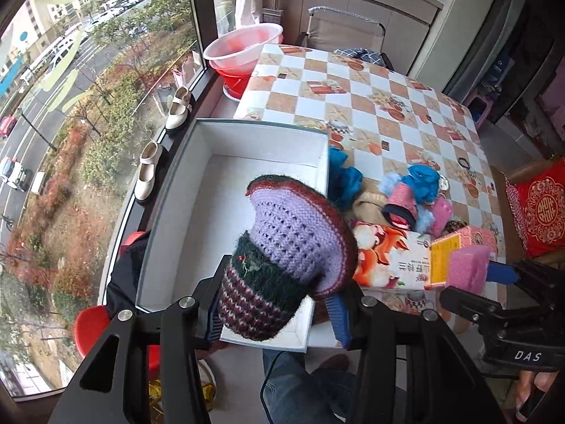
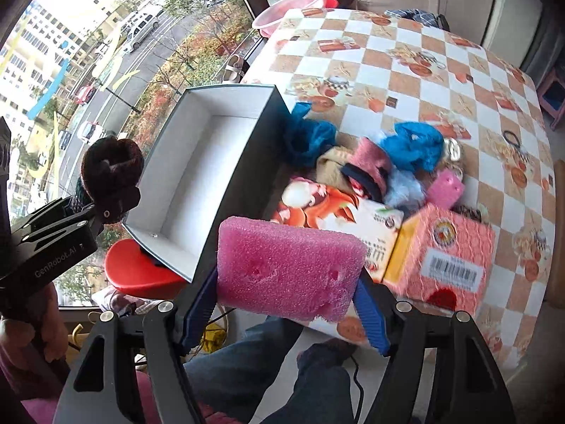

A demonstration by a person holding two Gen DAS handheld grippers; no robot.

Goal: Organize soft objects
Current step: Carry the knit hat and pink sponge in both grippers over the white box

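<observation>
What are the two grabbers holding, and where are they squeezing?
The left gripper pinches a knitted hat at its striped end. The right gripper squeezes a pink sponge by its two short ends.

Pink sponge (image 2: 289, 275), purple-and-maroon striped knit hat (image 1: 286, 261), orange-checked tablecloth (image 1: 370, 106).

Black grippers with blue ribbed fingers

Behind the jaws of the left gripper (image 1: 275, 312) and right gripper (image 2: 286, 312), silver screws stud black arms; white lettering marks them; blue jeans (image 2: 247, 371) below.
</observation>
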